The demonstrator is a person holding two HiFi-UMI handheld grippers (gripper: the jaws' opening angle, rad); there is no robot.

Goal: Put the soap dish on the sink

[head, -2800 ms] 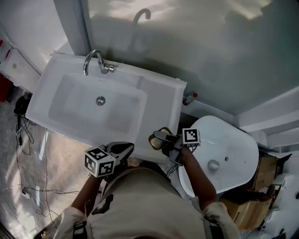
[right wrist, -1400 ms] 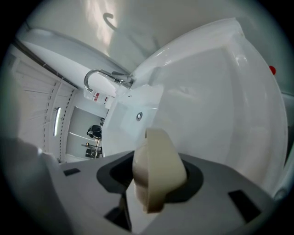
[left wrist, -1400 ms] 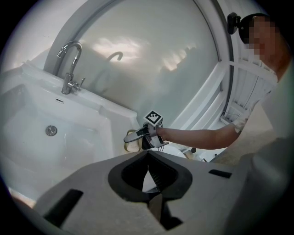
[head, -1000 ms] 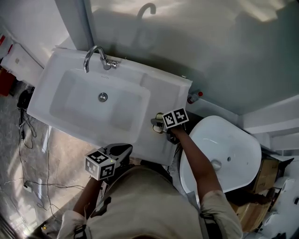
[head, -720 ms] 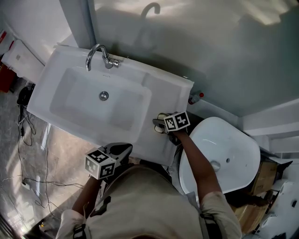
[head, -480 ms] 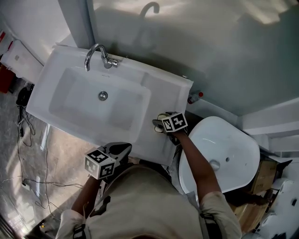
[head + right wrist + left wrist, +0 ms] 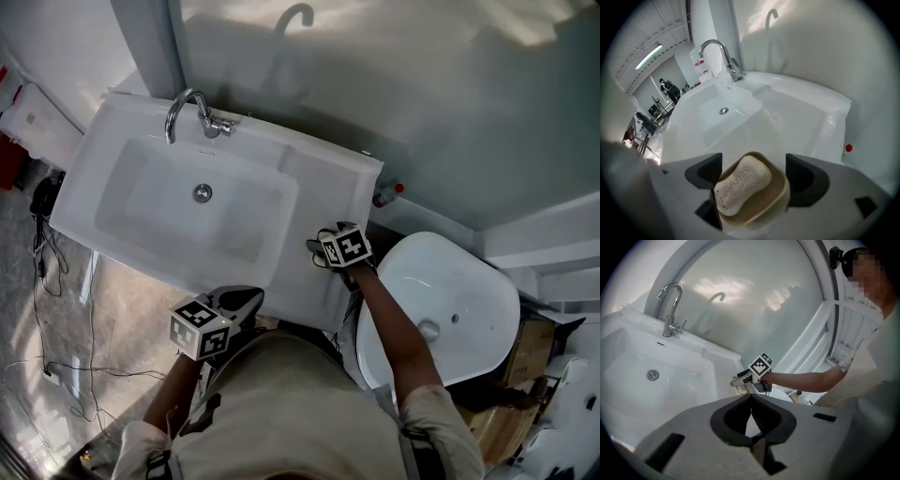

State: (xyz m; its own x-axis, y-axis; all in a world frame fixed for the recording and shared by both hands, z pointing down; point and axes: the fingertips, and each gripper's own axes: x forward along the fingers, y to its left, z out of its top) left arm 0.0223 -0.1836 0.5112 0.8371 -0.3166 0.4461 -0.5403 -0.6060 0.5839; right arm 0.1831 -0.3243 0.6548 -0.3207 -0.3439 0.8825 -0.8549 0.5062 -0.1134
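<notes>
A tan soap dish (image 7: pixel 774 202) with a pale bar of soap (image 7: pixel 743 185) rests on the flat right-hand ledge of the white sink (image 7: pixel 797 115). My right gripper (image 7: pixel 754 176) stands over it, pointing steeply down; its jaws have just been opening and now stand wide on either side of the dish, with a gap at the right pad. In the head view the right gripper (image 7: pixel 323 246) and its marker cube hide most of the dish. My left gripper (image 7: pixel 246 298) hangs at the sink's front edge, jaws shut and empty (image 7: pixel 751 401).
The basin (image 7: pixel 187 202) and chrome faucet (image 7: pixel 192 112) lie left of the ledge. A white toilet-like fixture (image 7: pixel 450 300) stands at the right, with a red valve (image 7: pixel 392 190) at the wall. Cables (image 7: pixel 42 253) trail on the floor at left.
The right gripper carried the dish from the sink's front edge onto the ledge, then rolled and shifted slightly. The left gripper has stayed put.
</notes>
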